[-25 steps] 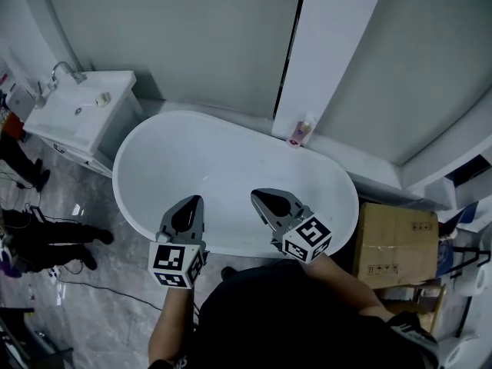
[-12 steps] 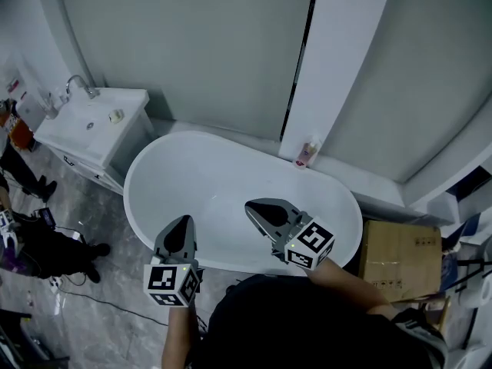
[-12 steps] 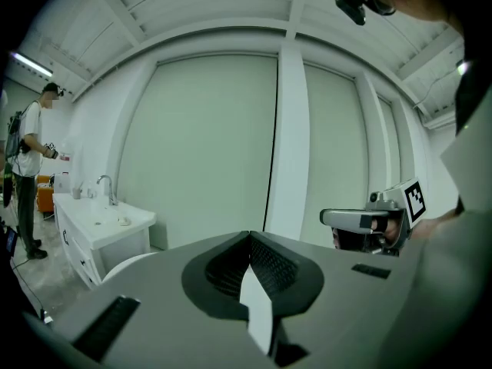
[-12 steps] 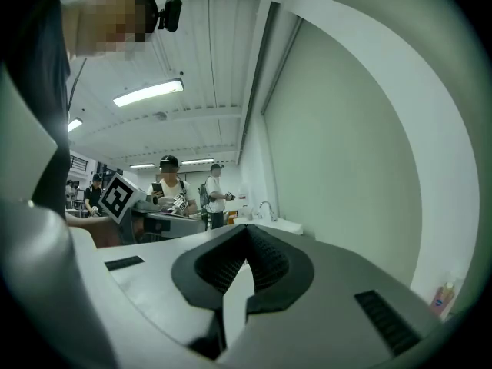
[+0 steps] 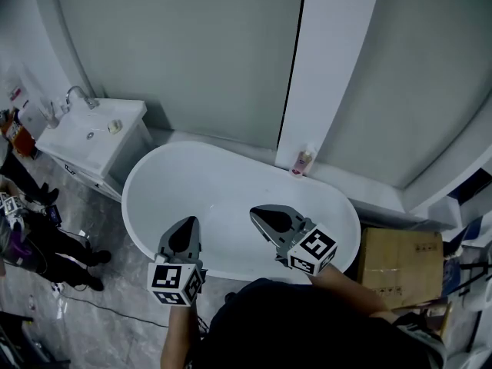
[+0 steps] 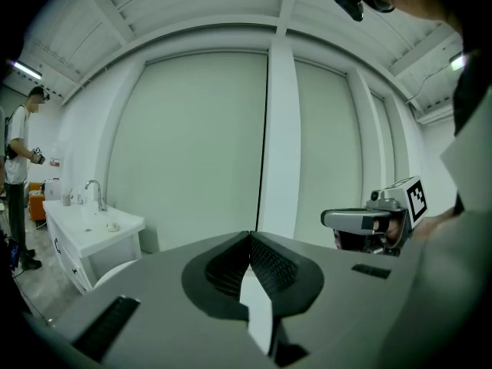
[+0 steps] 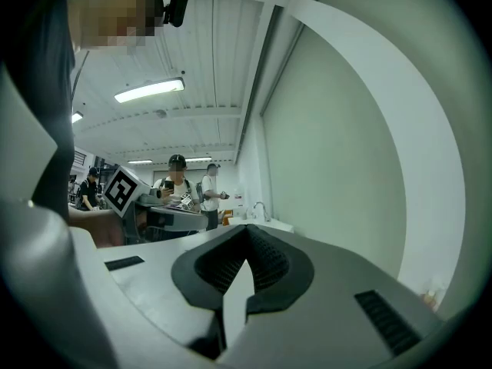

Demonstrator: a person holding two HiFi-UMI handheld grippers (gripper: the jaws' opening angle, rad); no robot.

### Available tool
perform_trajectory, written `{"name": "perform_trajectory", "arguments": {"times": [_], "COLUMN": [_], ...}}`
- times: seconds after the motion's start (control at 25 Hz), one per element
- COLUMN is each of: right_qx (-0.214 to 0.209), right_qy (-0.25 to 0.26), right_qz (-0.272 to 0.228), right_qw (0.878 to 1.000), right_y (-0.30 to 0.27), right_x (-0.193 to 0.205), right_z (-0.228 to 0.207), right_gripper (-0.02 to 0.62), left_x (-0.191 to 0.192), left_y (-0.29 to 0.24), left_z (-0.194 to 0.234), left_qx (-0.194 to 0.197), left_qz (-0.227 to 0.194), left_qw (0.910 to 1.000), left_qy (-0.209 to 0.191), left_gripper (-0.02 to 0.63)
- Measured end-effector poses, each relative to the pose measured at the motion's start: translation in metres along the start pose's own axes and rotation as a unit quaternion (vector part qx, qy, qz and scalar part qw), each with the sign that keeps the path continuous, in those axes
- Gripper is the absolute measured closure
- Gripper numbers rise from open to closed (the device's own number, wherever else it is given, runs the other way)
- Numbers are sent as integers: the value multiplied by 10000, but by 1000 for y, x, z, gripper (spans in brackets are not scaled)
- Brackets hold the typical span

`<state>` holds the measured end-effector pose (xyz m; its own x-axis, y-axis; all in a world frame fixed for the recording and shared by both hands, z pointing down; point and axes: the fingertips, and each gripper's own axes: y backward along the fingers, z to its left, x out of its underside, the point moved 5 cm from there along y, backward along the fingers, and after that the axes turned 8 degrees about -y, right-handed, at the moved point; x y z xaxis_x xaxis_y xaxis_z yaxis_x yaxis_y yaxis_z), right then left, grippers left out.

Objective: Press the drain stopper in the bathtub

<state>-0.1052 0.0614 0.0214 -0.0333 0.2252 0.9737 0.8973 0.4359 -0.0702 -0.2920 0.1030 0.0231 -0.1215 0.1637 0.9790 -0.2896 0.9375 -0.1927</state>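
The white oval bathtub (image 5: 141, 174) lies below me in the head view. Its inside looks plain white, and I cannot make out a drain stopper. My left gripper (image 5: 186, 224) hovers over the tub's near rim, jaws shut and holding nothing. My right gripper (image 5: 258, 213) hangs over the tub's near right part, also shut and holding nothing. In the left gripper view the left gripper (image 6: 250, 237) has its jaws meeting at the tip and points at the wall, with the right gripper (image 6: 360, 220) beside it. The right gripper (image 7: 247, 230) likewise shows closed jaws in its own view.
A white sink cabinet (image 5: 94, 135) with a faucet (image 5: 76, 94) stands left of the tub. A small bottle (image 5: 303, 160) sits on the ledge behind it, by a white pillar (image 5: 327, 68). A cardboard box (image 5: 400, 257) is at the right. People (image 5: 38, 244) stand at the left.
The head camera has shifted, so the tub sits a little differently in the picture. Both grippers stay shut over the tub's near side; the left one has drawn back slightly.
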Motion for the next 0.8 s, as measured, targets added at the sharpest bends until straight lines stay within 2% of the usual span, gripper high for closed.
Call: {"name": "perform_trajectory", "arguments": {"times": [0.24,0.8], "right_qx": [190,246], "right_qy": [-78,-65], "right_qz": [-37,27], "right_qw": [9998,9997], "right_y": [16,28], "right_x": [0,-4], "right_z": [-17,-38], "right_gripper": [583,583], "left_x": [-3,-4], "left_y": [-16,-38], "left_z": [-14,-32], "left_qx": [105,259], "left_qz": [53,151], "left_qw": [9999,9996], "left_qy": [-43,-11], "left_gripper": [595,597]}}
